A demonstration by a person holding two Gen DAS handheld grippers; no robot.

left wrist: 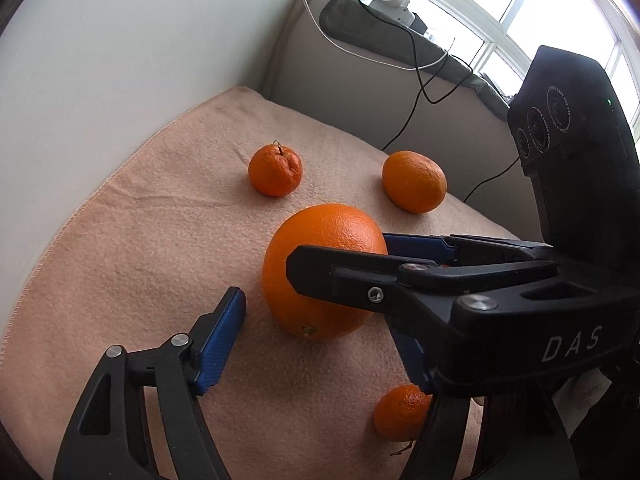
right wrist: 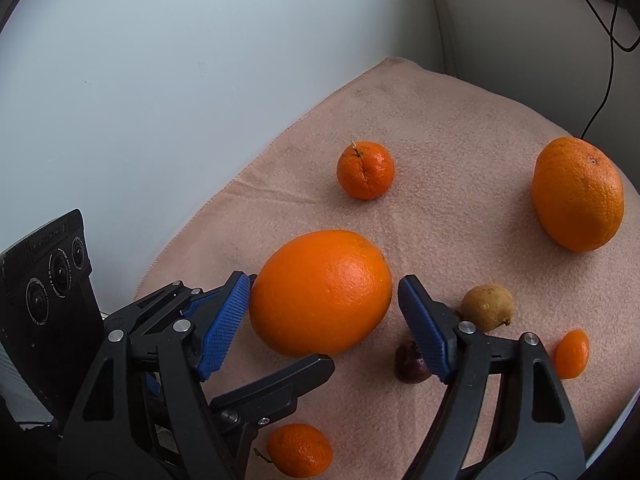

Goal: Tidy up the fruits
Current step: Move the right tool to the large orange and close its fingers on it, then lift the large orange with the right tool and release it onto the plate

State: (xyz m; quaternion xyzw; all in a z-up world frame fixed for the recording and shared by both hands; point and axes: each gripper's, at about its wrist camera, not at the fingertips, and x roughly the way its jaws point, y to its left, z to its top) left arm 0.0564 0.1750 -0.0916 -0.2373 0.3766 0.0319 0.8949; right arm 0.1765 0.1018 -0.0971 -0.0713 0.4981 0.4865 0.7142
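Observation:
A large orange (left wrist: 320, 272) (right wrist: 320, 292) lies in the middle of a peach cloth (left wrist: 140, 240) (right wrist: 440, 140). My right gripper (right wrist: 324, 322) is open, its blue pads on either side of this orange, the left pad close to or touching the peel. It crosses the left wrist view (left wrist: 340, 268) from the right. My left gripper (left wrist: 320, 340) is open, its left pad just left of the orange. A stemmed mandarin (left wrist: 275, 170) (right wrist: 365, 170) lies behind; another orange (left wrist: 414, 181) (right wrist: 578, 194) sits at the back right.
A small mandarin (left wrist: 400, 412) (right wrist: 300, 455) lies near the front. A brown kiwi-like fruit (right wrist: 487, 306), a dark red fruit (right wrist: 410, 362) and a small mandarin (right wrist: 573, 354) lie right of the right gripper. A white wall (left wrist: 120, 60) stands left; cables (left wrist: 420, 80) hang behind.

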